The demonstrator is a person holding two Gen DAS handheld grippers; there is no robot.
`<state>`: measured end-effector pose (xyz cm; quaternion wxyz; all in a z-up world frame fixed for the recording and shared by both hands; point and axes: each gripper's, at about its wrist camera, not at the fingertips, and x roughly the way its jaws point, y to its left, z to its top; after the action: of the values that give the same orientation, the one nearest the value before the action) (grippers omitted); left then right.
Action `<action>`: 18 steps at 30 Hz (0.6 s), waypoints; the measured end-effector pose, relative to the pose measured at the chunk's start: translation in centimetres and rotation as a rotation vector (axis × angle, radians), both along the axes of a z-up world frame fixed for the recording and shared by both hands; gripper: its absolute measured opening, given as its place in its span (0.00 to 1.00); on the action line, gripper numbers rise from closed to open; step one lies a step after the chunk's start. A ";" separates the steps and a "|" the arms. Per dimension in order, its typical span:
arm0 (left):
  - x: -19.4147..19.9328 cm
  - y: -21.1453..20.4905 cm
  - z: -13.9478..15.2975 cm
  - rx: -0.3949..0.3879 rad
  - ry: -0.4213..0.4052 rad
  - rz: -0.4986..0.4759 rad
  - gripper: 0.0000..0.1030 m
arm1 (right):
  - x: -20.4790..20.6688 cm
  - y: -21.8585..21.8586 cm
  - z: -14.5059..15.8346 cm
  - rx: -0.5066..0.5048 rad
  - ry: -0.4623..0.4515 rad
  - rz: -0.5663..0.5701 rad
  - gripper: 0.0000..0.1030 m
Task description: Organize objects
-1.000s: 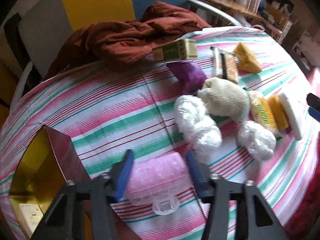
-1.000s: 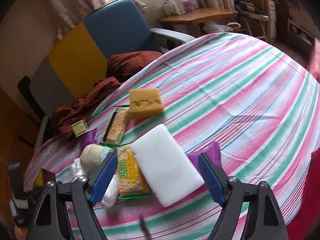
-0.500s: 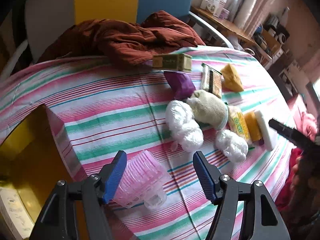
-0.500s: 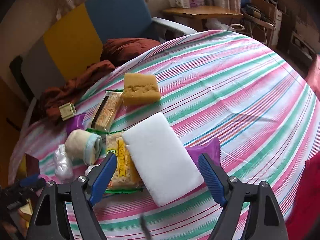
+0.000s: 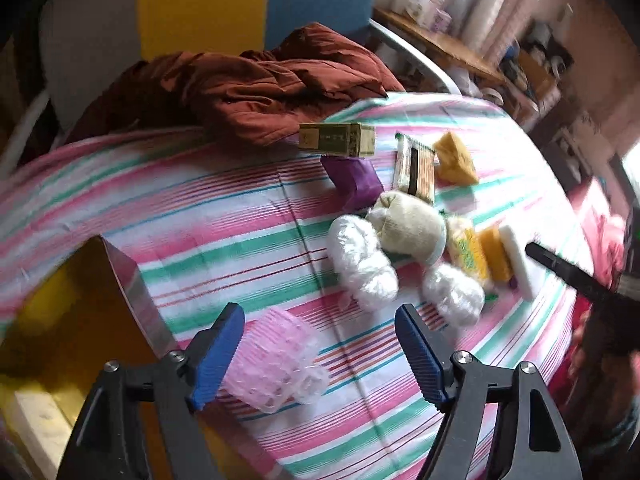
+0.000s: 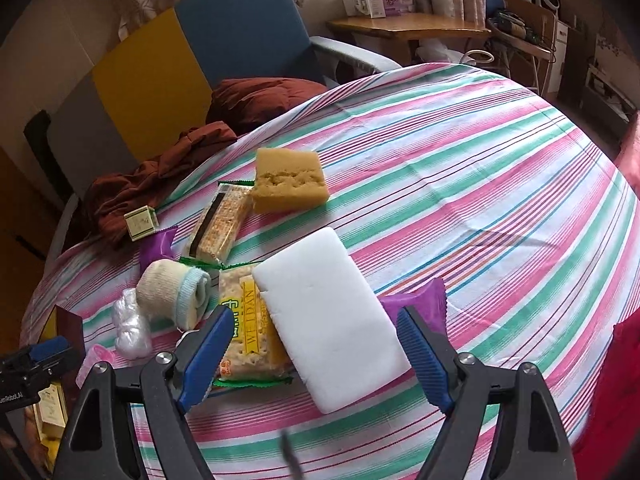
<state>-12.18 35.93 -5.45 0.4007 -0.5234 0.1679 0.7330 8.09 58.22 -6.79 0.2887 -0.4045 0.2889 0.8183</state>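
My left gripper (image 5: pixel 320 354) is open and empty above a pink plastic case (image 5: pixel 276 364), which lies on the striped tablecloth beside its left finger. My right gripper (image 6: pixel 316 354) is open and empty, its jaws either side of the near end of a white foam block (image 6: pixel 326 320). Beside the block lie a yellow cracker pack (image 6: pixel 246 332), a purple packet (image 6: pixel 416 304), a rolled sock (image 6: pixel 172 292), a clear plastic bundle (image 6: pixel 130 326), a wrapped biscuit bar (image 6: pixel 220 224), a yellow sponge (image 6: pixel 288 182) and a small green box (image 6: pixel 140 222).
An open gold-lined box (image 5: pixel 76 320) stands at the table's left edge. A rust-brown quilt (image 5: pixel 256 88) lies on the blue and yellow chair (image 6: pixel 240 36) behind the table. The right half of the tablecloth (image 6: pixel 500 184) carries nothing. A wooden desk (image 6: pixel 408 28) stands behind.
My left gripper has let go of the pink case, opened wide and drawn back. My right gripper has stayed open over the white block, shifting only slightly.
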 end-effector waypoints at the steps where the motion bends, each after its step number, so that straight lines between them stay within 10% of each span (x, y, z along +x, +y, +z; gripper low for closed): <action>1: -0.1 0.2 0.0 -0.031 0.000 -0.046 0.76 | 0.0 0.0 0.0 0.001 -0.001 0.001 0.82; 14: 3.0 1.0 -3.5 -0.243 0.119 -0.379 0.76 | -0.1 0.2 -0.4 -0.006 -0.018 -0.007 0.82; 18: 3.6 0.7 -3.7 -0.241 0.199 -0.409 0.55 | -0.3 0.3 -0.6 0.006 -0.041 -0.009 0.82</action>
<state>-8.56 36.59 -9.10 0.4568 -0.4478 0.3952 0.6593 7.81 58.52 -7.42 0.2995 -0.4192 0.2821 0.8093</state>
